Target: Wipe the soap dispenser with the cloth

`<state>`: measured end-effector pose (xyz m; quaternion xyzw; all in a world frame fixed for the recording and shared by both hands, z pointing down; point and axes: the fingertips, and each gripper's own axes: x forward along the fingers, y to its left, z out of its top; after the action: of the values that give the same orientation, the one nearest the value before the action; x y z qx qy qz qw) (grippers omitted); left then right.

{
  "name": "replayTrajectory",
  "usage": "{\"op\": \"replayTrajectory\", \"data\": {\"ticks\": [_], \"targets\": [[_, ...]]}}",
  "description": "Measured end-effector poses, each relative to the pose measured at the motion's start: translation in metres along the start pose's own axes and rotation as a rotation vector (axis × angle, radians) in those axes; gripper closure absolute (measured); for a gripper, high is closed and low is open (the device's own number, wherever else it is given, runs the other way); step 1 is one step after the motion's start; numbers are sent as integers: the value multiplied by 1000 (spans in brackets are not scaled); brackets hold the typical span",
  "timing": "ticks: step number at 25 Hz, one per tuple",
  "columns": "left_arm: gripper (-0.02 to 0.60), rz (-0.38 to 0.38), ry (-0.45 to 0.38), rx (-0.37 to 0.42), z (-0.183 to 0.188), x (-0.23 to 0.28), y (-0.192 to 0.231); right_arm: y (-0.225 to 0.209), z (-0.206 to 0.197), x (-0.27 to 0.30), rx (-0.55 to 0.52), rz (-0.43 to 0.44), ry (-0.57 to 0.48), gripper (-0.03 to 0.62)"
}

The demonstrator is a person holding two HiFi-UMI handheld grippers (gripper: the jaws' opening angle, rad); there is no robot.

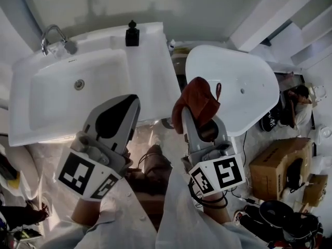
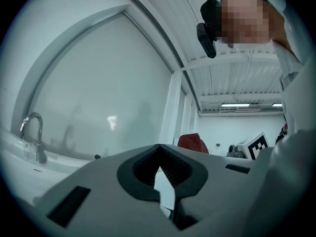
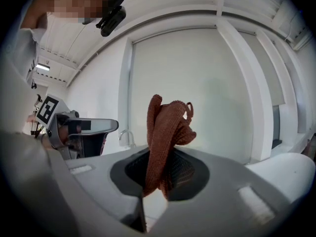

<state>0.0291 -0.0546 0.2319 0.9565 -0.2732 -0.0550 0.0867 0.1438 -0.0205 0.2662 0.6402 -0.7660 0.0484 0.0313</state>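
Soap dispenser (image 1: pixel 132 34), black, upright at the back edge of the white sink (image 1: pixel 153 71), well apart from both grippers, rust-red cloth (image 1: pixel 197 101) bunched and clamped in the right gripper (image 1: pixel 193 119) jaws, left gripper (image 1: pixel 128 104) jaws together, holding nothing, near the sink's front edge

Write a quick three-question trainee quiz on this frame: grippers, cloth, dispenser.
1. True or false: the left gripper holds the cloth.
2. Where is the soap dispenser? A) in the basin; B) on the back ledge of the sink, right of the faucet; C) on the floor.
3. Fill in: the jaws of the right gripper are shut on the ____.

Key: 1 false (its jaws are shut on nothing); 2 B; 3 cloth.
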Motion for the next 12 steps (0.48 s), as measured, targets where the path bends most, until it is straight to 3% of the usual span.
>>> {"op": "replayTrajectory", "data": {"ticks": [12], "targets": [[578,171,-1,9,2,75,32,-69,9,76,3,157,21,539]]}}
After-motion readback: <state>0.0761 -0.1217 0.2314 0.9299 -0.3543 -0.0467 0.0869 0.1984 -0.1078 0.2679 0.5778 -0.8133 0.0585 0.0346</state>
